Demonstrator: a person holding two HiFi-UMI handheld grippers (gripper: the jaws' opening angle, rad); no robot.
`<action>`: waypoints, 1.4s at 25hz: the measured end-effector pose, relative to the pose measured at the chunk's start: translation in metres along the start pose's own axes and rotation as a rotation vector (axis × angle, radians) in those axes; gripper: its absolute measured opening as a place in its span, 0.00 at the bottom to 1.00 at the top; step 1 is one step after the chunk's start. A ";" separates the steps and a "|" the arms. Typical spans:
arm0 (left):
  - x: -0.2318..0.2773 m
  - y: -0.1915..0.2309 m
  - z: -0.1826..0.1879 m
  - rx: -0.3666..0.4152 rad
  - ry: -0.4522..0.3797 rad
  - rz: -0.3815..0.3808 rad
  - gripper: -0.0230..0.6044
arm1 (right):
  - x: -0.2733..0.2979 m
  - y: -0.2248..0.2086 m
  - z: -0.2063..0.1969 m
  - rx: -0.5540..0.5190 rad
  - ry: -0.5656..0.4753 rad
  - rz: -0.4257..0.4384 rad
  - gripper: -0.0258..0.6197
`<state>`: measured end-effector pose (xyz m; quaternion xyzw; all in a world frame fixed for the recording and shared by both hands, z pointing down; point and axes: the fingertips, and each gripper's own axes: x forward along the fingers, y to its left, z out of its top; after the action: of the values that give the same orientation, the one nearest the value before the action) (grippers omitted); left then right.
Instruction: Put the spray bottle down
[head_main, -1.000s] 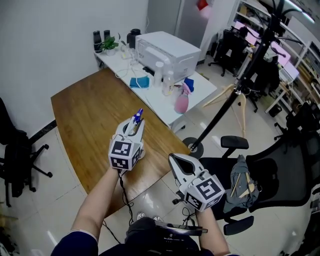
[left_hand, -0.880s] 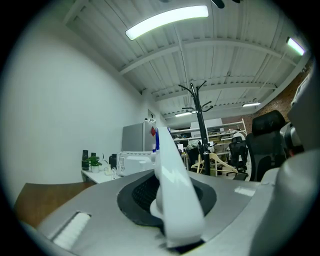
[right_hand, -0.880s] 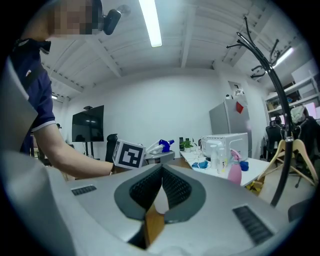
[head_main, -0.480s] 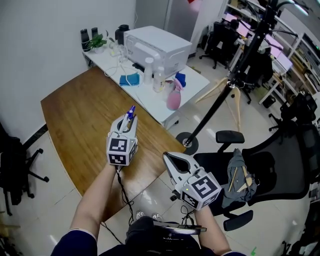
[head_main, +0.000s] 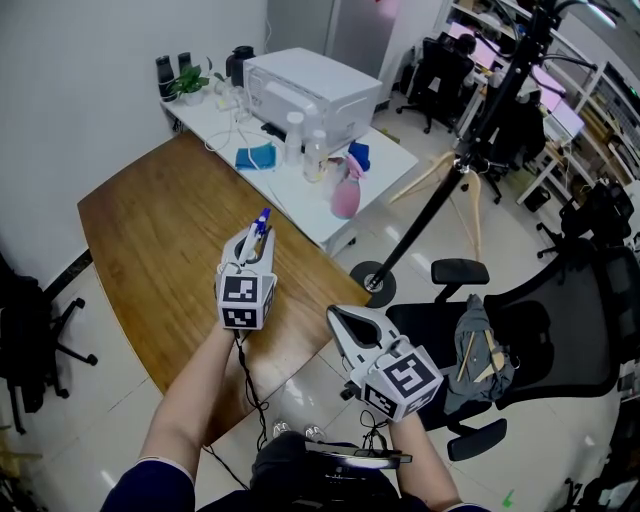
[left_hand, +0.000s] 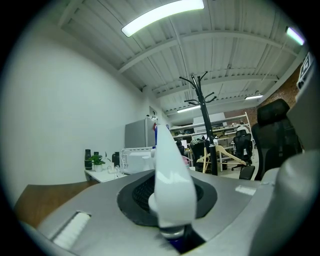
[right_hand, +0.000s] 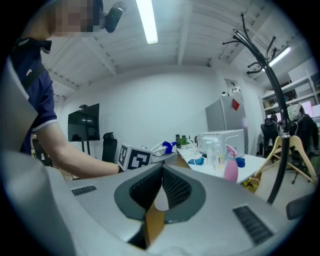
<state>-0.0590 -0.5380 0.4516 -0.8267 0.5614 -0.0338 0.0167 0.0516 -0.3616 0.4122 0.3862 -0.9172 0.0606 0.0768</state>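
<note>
My left tongs (head_main: 255, 240) grip the white spray bottle (left_hand: 172, 180), its long axis pointing forward along them, blue nozzle leading, with the wooden desk (head_main: 150, 230) just beneath. My right tongs (head_main: 345, 322), closed and empty, sit farther right, past the desk's edge.

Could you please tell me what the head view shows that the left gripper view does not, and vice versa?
Only the head view: the right gripper, shut and empty, and the person's forearms. Only the left gripper view: the ceiling light strip. Both: the spray bottle clamped in the left gripper, the wooden table, the white machine and the coat stand.
</note>
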 end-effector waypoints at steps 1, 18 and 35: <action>0.000 0.000 0.000 0.001 -0.004 0.001 0.15 | 0.000 -0.001 0.000 0.001 0.001 -0.002 0.05; 0.001 -0.003 -0.025 -0.025 0.066 -0.017 0.40 | -0.008 -0.008 -0.003 0.020 -0.004 -0.018 0.05; -0.144 -0.012 -0.029 -0.017 0.113 0.043 0.45 | 0.009 0.027 0.003 0.029 -0.046 0.132 0.05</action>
<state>-0.1030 -0.3996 0.4756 -0.8114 0.5793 -0.0751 -0.0212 0.0255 -0.3494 0.4092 0.3273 -0.9412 0.0699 0.0459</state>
